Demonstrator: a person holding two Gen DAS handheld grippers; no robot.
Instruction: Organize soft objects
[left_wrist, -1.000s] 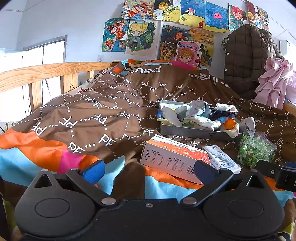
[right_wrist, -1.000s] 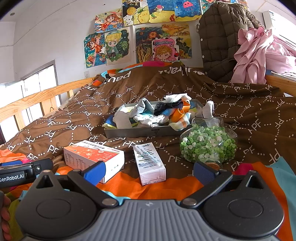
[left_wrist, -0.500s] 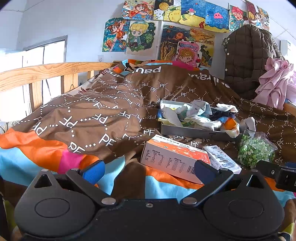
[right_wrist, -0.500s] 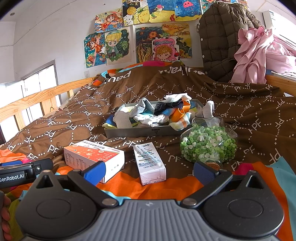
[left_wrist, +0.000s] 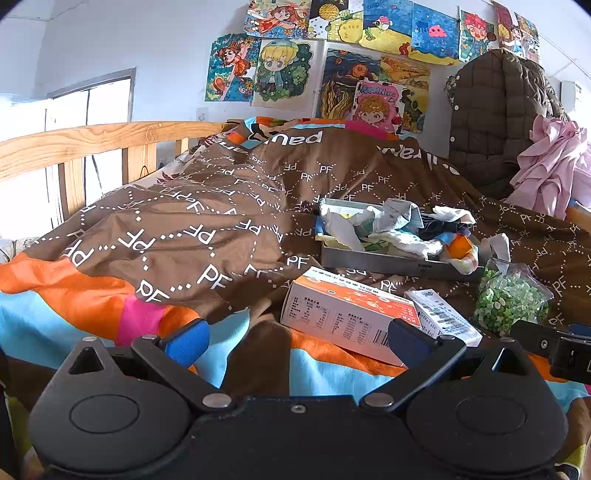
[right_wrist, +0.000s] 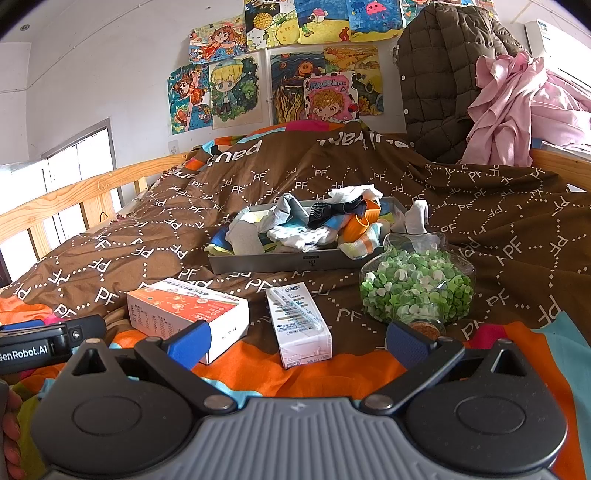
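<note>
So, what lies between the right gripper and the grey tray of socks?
In the right wrist view, a white carton lies between the right gripper and the tray.

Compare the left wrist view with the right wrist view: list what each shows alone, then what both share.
Only the left wrist view: the right tongs' dark body at its right edge.
Only the right wrist view: the left tongs' labelled body, fingers of a hand, and the jar's cork.
Both: the grey tray piled with socks, orange box, white carton, jar of green stars, brown quilt.
</note>
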